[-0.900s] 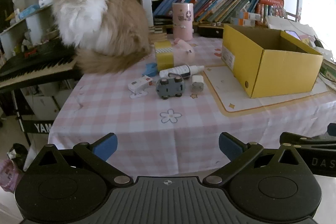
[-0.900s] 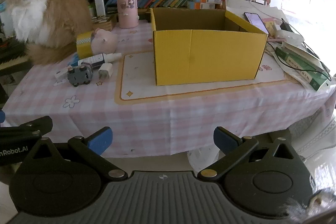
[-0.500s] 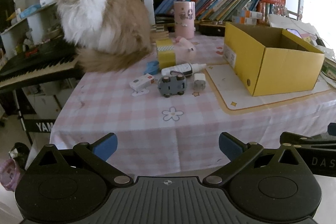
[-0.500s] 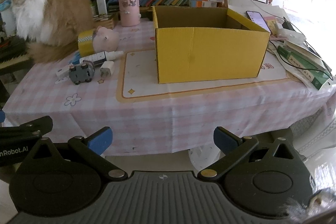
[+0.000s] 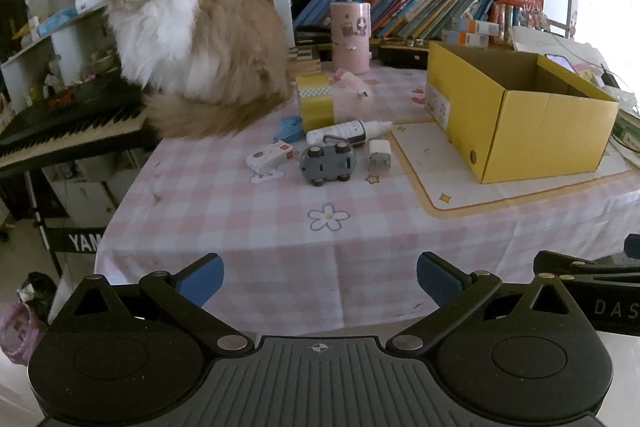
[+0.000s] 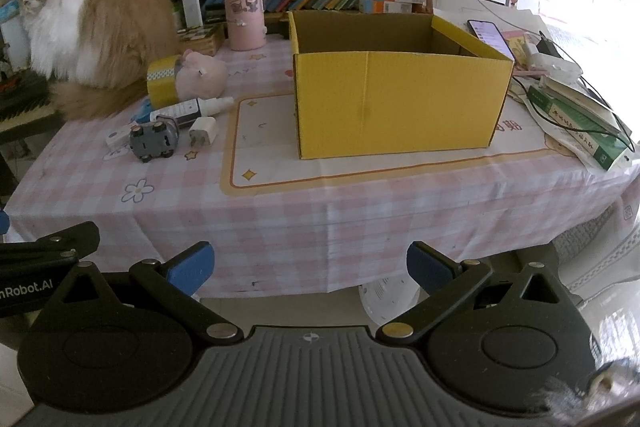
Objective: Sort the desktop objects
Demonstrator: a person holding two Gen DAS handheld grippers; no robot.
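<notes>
Ahead of my right fingers (image 6: 428, 265), the yellow cardboard box (image 6: 400, 103) shows nothing inside. Both my left gripper (image 5: 320, 273) and right gripper (image 6: 310, 263) gape wide, holding nothing.

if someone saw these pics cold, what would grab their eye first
Most likely the fluffy cat sitting at the table's far left corner, beside the keyboard. Next, the open yellow box on the mat at the right, and the small clutter between them: a toy car, charger and bottle.
</notes>
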